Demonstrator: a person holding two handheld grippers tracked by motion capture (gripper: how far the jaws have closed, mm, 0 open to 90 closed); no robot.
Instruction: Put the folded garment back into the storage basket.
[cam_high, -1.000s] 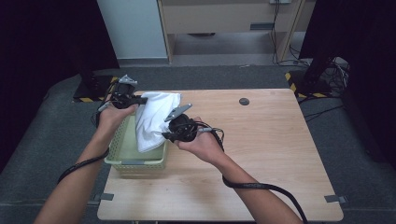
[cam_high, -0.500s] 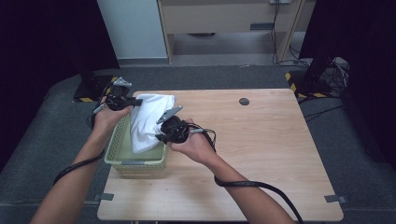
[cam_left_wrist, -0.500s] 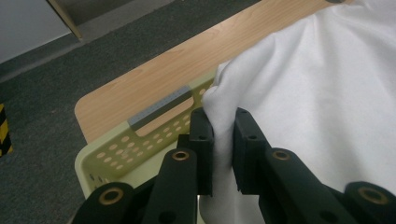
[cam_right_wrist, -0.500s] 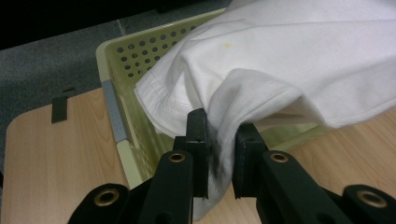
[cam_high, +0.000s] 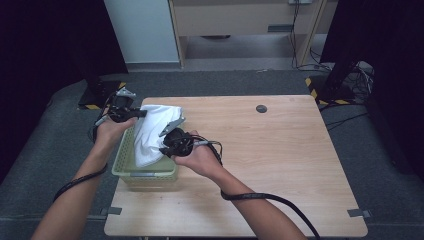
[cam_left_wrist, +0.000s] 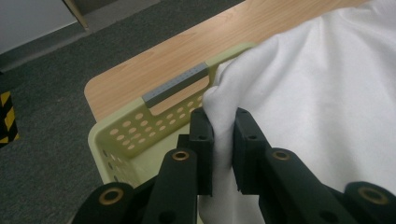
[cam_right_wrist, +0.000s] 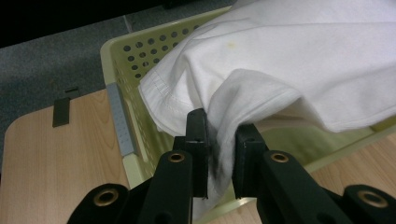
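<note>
I hold the white cloth (cam_high: 152, 132) stretched over the green basket (cam_high: 131, 172), left tool (cam_high: 131, 114) clamped on its far edge and right tool (cam_high: 167, 145) on its near edge.

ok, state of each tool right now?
Left tool: closed on the white cotton cloth.
Right tool: closed on the same cloth.

white cloth (cam_high: 152, 132), soft and crumpled, hanging stretched over the pale green perforated basket (cam_high: 131, 172) at the left of the frame; lower part droops inside it, one hemmed edge showing, a bunched fold pinched at each end
</note>
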